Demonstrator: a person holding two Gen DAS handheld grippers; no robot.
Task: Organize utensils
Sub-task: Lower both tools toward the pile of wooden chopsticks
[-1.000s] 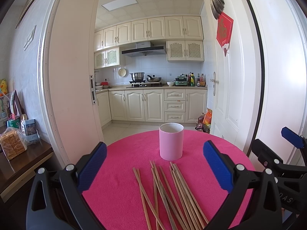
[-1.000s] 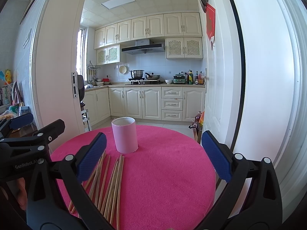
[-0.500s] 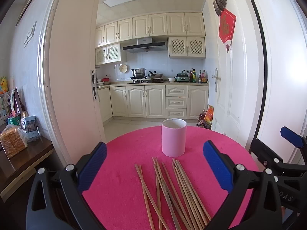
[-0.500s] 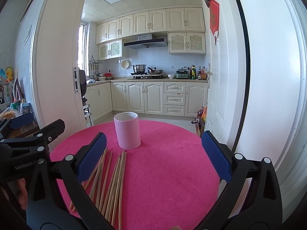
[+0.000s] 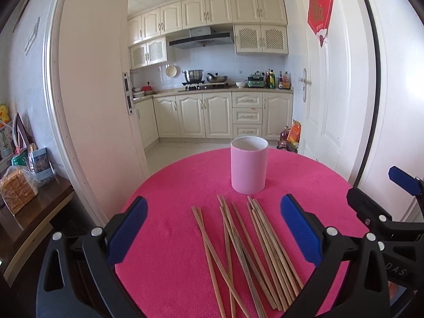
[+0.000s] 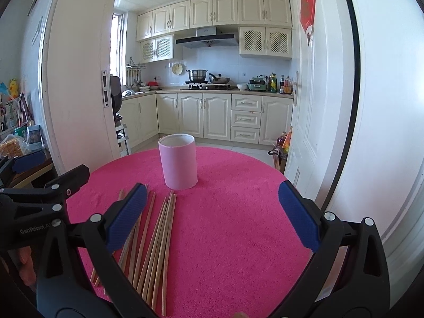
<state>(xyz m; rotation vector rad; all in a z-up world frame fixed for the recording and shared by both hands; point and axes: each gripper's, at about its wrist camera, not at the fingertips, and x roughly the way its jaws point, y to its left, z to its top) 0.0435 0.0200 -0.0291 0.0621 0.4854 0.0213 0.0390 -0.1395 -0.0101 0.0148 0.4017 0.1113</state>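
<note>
The round pink table [image 5: 169,238] has bare cloth to the right of the chopsticks [image 5: 246,243], up to its right edge by the door. The left gripper [image 5: 212,230] and the right gripper [image 6: 212,212] are both spread wide, holding nothing, above the near table. The chopsticks lie loose, fanned, just short of the upright pink cup [image 5: 248,164]. Since a second ago both views have tipped slightly downward.
</note>
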